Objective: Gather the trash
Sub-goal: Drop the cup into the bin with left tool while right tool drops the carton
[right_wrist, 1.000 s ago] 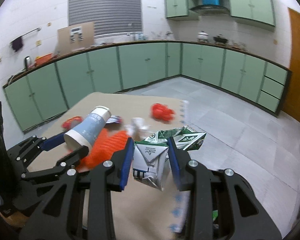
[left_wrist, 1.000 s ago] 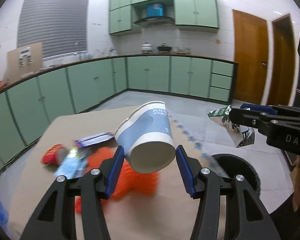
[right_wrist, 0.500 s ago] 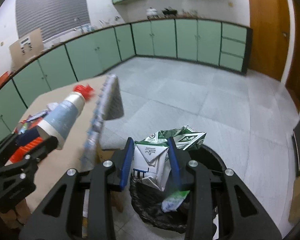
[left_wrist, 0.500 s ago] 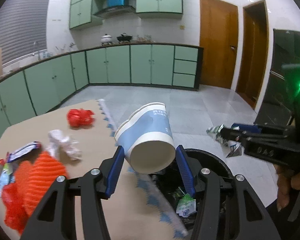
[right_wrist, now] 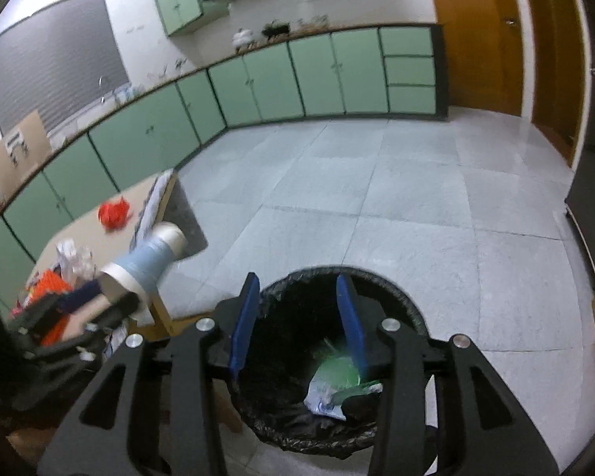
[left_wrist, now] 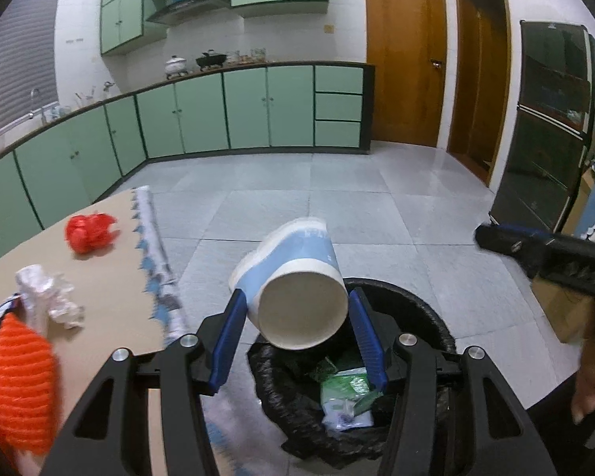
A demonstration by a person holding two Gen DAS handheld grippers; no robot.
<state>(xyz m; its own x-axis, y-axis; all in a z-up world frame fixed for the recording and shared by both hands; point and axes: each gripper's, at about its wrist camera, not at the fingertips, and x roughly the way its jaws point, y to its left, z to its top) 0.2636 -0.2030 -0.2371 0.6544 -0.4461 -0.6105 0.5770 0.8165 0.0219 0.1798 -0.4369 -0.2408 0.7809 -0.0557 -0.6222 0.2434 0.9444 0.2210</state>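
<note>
I am holding the cup [left_wrist: 297, 285] in my left gripper [left_wrist: 295, 337], closed on it above the bin [left_wrist: 424, 313] rim, risking an outside drop, while my right gripper [right_wrist: 299, 323] is hanging open, empty.

My left wrist camera looks forward and down along its fingers, close above the black-lined bin [left_wrist: 428, 317] at lower centre, table [left_wrist: 111, 277] at left. My right wrist camera hangs over the same bin [right_wrist: 392, 293], table [right_wrist: 83, 230] at middle left; both share the green cabinets [left_wrist: 202, 119] across the top.
</note>
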